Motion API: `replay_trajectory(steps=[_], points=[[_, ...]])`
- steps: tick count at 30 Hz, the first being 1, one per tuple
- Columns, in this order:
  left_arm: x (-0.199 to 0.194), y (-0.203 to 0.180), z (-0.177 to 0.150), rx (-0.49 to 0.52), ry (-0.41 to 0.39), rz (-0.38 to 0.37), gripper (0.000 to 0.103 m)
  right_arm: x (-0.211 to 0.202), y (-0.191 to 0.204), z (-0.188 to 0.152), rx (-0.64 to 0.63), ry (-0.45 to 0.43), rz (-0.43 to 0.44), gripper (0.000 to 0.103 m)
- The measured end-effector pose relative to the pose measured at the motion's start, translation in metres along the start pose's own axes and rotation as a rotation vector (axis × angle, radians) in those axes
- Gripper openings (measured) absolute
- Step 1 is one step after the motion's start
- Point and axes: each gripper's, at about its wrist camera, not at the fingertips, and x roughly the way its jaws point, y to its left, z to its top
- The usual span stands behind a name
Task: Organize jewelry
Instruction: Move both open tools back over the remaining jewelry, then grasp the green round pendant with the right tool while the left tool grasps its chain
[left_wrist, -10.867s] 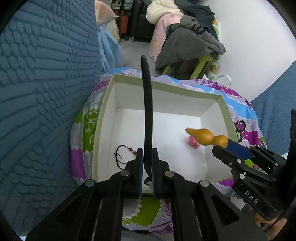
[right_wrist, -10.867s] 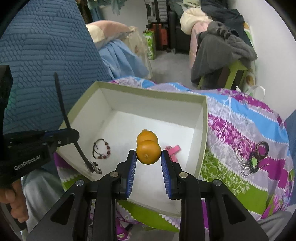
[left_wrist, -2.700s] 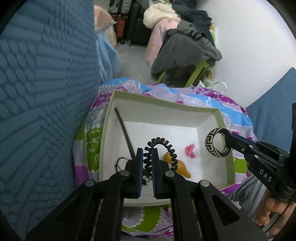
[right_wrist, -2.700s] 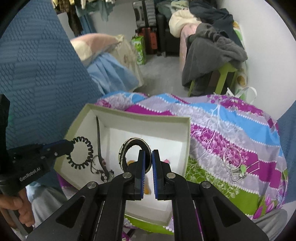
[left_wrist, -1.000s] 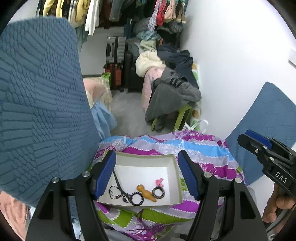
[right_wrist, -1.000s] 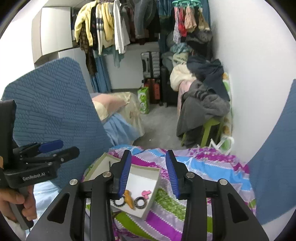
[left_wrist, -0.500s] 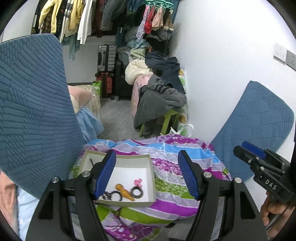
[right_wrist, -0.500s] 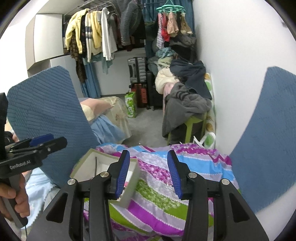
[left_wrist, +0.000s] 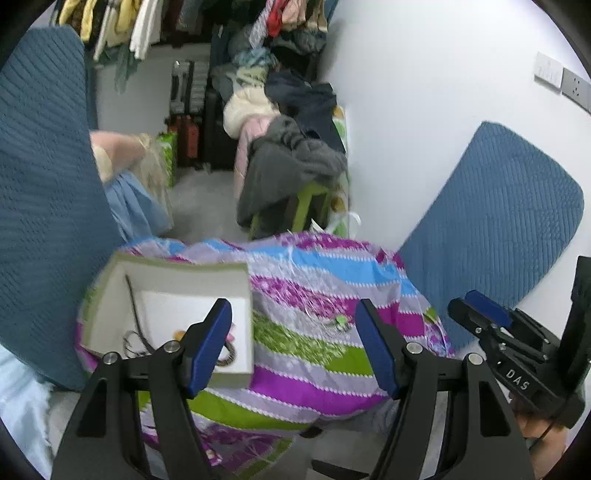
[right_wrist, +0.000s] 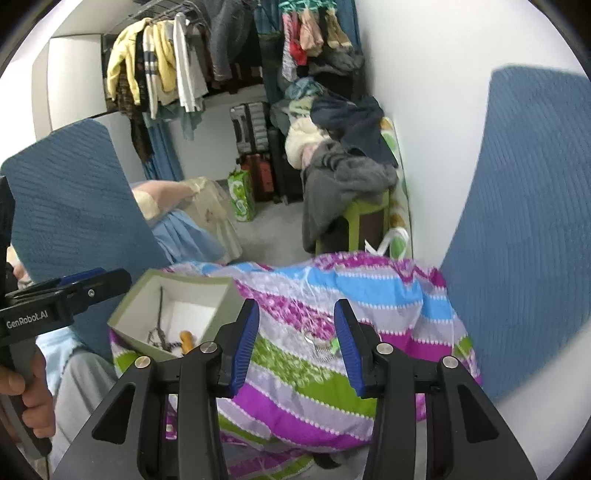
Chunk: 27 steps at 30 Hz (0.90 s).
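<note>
Now both pulled back higher than before, left gripper and right gripper spread wide and empty, jewelry box holding the pieces, earrings loose on the striped blanket.

Home bedroom or closet corner: hanging clothes on a rail, suitcases, a heaped clothes pile, and a striped bedspread.

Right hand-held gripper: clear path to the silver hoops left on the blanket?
Probably yes. The right hand-held gripper is open and empty, the silver hoops lie exposed on the striped blanket ahead, nothing between.
</note>
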Motion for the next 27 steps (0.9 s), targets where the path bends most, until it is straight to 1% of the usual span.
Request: replay_trajectory(steps=[3,7,10,13,16,19,20,22,27], points=[[0.020,-0.005,-0.011,-0.004,0.043,-0.029,0.070,0.011,-0.011,-0.016,0.018,0.013,-0.004,0.040],[0.046,-0.012,-0.022,-0.003,0.081,-0.060,0.069,0.030,-0.025,-0.037,0.031,0.043,-0.001,0.040],[0.071,-0.017,-0.027,0.004,0.118,-0.087,0.065,0.047,-0.033,-0.050,0.039,0.066,0.003,0.040],[0.096,-0.022,-0.033,0.008,0.153,-0.100,0.063,0.067,-0.042,-0.058,0.054,0.091,0.012,0.040],[0.123,-0.021,-0.039,-0.011,0.198,-0.125,0.055,0.088,-0.050,-0.065,0.066,0.117,0.017,0.040],[0.149,-0.021,-0.041,-0.029,0.232,-0.134,0.049,0.109,-0.057,-0.070,0.055,0.125,0.022,0.040],[0.156,-0.022,-0.041,-0.025,0.239,-0.129,0.049,0.118,-0.060,-0.072,0.059,0.134,0.027,0.039],[0.173,-0.023,-0.041,-0.015,0.258,-0.121,0.042,0.138,-0.067,-0.073,0.089,0.171,0.053,0.037],[0.208,-0.023,-0.039,-0.013,0.292,-0.108,0.042,0.176,-0.077,-0.068,0.094,0.208,0.091,0.035]])
